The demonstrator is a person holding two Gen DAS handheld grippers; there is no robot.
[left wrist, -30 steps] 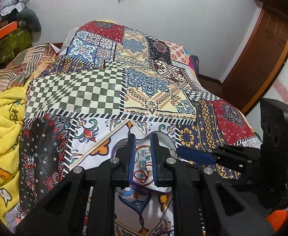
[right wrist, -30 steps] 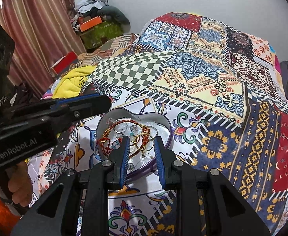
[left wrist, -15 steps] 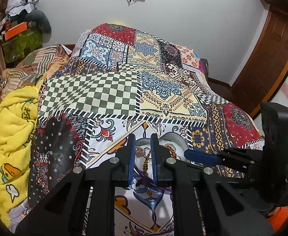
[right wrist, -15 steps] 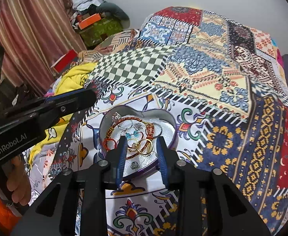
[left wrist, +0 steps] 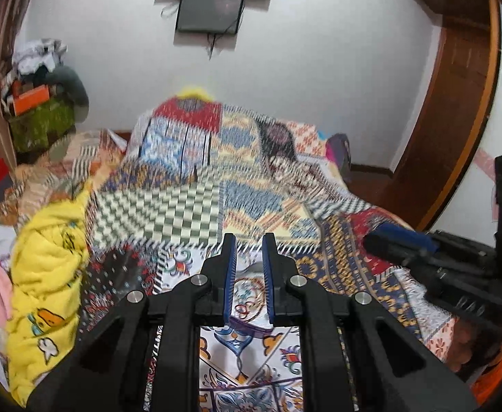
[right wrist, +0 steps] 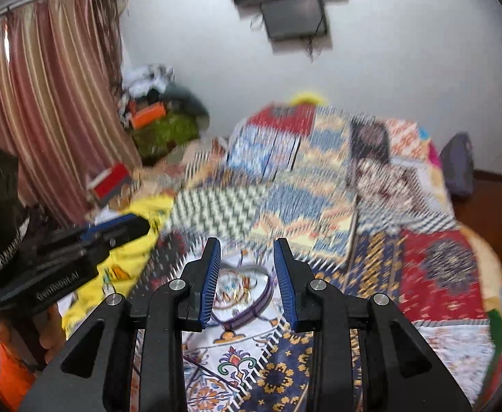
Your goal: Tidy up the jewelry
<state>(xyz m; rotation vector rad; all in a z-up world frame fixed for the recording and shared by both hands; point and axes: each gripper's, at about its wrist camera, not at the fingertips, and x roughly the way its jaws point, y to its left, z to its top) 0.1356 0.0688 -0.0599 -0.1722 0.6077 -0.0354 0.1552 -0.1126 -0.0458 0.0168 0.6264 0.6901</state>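
Note:
A heart-shaped tin (right wrist: 251,312) with a purple wall lies on the patchwork bedspread (right wrist: 440,267). Bangles and rings (right wrist: 237,286) are piled inside, blurred. My right gripper (right wrist: 247,243) hovers above and behind the tin, open, with nothing between its blue pads. From the left wrist view the same tin (left wrist: 251,324) shows through the narrow gap of my left gripper (left wrist: 248,240), which is open and holds nothing. Each gripper appears in the other's view: the right gripper (left wrist: 398,243) at the right, the left gripper (right wrist: 113,230) at the left. Both views are smeared by motion.
A yellow blanket (left wrist: 45,267) is bunched along the bed's left side. Behind it are piled clothes and boxes (right wrist: 155,116) and a striped curtain (right wrist: 45,103). A dark screen (left wrist: 209,7) hangs on the white wall. A wooden door (left wrist: 457,120) stands at the right.
Both grippers have pulled back and tilted upward. The tin now looks smaller and lower, and the wall with its screen has come into view. Neither gripper took anything.

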